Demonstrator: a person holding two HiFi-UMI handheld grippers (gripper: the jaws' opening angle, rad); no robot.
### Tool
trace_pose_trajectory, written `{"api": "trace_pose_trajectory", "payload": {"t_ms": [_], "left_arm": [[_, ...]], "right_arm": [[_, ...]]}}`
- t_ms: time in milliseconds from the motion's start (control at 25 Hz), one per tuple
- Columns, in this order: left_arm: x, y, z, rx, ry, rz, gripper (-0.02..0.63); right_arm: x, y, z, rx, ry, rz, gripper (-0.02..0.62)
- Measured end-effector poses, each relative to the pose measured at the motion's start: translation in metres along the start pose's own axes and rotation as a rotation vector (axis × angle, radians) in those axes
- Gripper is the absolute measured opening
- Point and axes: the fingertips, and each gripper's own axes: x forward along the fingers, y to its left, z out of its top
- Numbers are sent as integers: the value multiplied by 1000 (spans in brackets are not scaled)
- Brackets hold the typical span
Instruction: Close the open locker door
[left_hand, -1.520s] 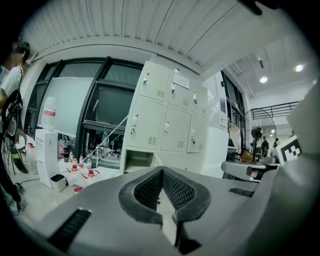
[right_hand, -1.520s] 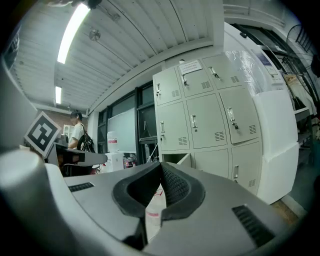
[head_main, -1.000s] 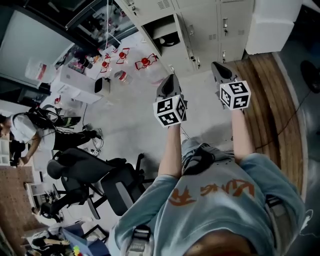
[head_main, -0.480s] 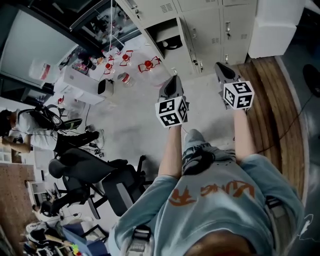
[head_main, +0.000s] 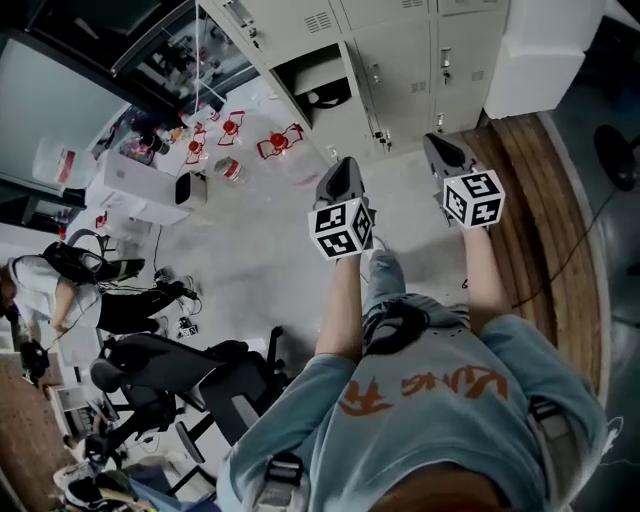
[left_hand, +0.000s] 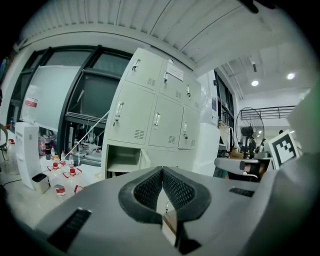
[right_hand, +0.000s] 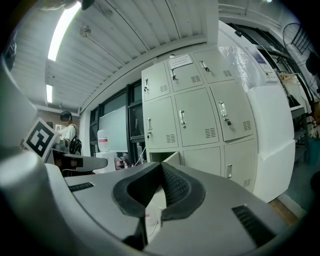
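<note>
The grey locker bank (head_main: 400, 50) stands ahead. Its bottom-left compartment (head_main: 318, 88) is open, and its door (head_main: 358, 92) swings out toward me. The same opening (left_hand: 121, 161) and the edge-on door (left_hand: 145, 159) show low in the left gripper view. The right gripper view has the door (right_hand: 172, 158) just above the jaws. My left gripper (head_main: 346, 164) and right gripper (head_main: 433, 141) are held side by side, well short of the lockers. Both are shut with nothing between the pads (left_hand: 150, 187) (right_hand: 172, 187).
Several red-labelled water bottles (head_main: 278, 141) and a white box (head_main: 138, 182) lie on the floor left of the lockers. A tall white block (head_main: 535, 62) stands to the right, beside a wooden floor strip (head_main: 560, 230). An office chair (head_main: 190, 365) and a person (head_main: 60, 290) are at the left.
The person holding the grippers has stepped forward with one foot, and the view has shifted a little. Both grippers stay shut and level. The person at the left has moved lower in the view.
</note>
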Motion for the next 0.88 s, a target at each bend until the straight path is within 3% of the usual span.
{"api": "trace_pose_trajectory", "payload": {"t_ms": [480, 880], "left_arm": [[108, 62, -57, -56, 195, -16, 20], [166, 108, -119, -146, 315, -32, 20]], "right_arm": [[115, -26, -62, 113, 100, 34, -3], [201, -18, -130, 66, 257, 134, -2]]}}
